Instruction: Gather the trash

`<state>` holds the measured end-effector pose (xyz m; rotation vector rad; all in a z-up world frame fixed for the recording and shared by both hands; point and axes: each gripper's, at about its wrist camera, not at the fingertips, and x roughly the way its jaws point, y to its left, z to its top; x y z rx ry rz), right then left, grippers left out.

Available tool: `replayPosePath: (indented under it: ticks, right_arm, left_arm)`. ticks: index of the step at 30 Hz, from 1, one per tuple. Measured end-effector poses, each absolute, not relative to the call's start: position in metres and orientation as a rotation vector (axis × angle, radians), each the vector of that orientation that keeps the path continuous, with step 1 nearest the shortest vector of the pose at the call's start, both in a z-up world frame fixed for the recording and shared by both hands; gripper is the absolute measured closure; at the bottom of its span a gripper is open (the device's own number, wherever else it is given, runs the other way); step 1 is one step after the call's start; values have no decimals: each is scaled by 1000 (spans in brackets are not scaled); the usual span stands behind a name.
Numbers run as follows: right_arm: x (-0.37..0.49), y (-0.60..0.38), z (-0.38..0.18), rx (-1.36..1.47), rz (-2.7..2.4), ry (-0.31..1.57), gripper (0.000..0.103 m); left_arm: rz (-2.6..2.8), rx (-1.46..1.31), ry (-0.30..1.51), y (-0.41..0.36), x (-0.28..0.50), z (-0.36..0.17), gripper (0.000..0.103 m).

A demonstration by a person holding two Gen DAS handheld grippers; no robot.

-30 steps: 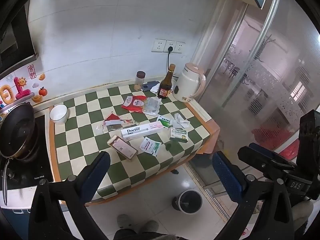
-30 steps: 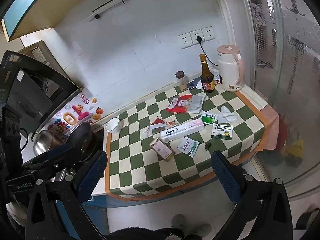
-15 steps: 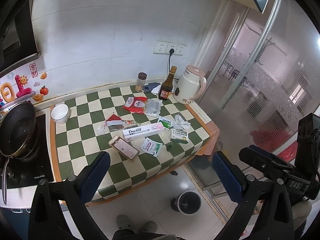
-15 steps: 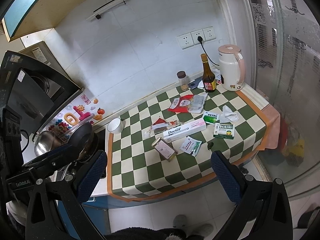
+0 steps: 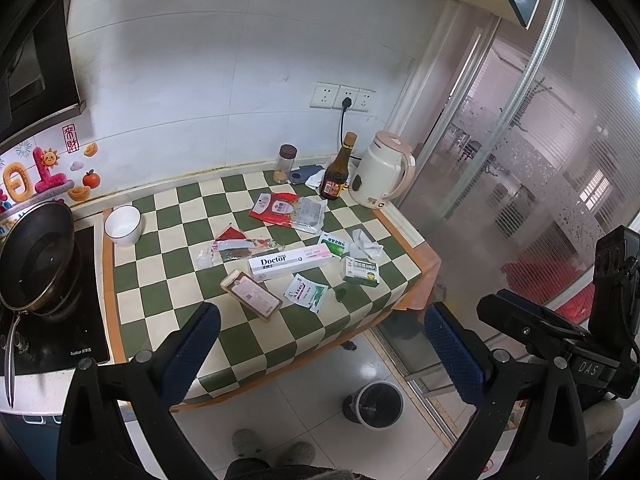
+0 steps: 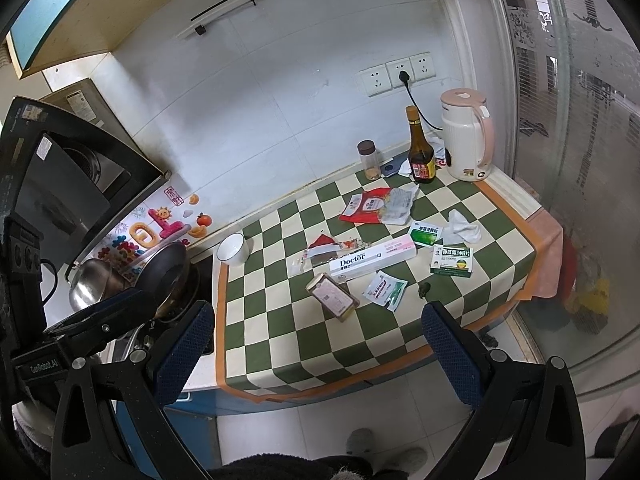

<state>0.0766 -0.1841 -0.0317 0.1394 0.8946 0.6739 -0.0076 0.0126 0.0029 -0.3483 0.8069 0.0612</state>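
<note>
Trash lies on the green-and-cream checkered counter: a white "Doctor" toothpaste box, a brown packet, a small sachet, a green medicine box, a second green box, a crumpled tissue, red wrappers and a torn wrapper. A small trash bin stands on the floor below. My left gripper and right gripper are open and empty, held back from the counter's front edge.
A white bowl, a jar, a dark bottle and a kettle stand on the counter. A pan sits on the stove at left. A glass sliding door is at right.
Both grippers have drifted slightly; the counter sits a little higher in both views. Nothing was taken hold of.
</note>
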Motion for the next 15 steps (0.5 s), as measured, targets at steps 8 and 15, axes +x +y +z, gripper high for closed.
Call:
replayPosePath:
  ticks: [8, 15]
  right_arm:
    - [68, -181, -36, 135, 666, 891, 0]
    - [69, -183, -38, 134, 665, 891, 0]
  left_arm:
    - [60, -349, 805, 18, -15, 1, 0]
    - [60, -350, 806, 19, -17, 1, 0]
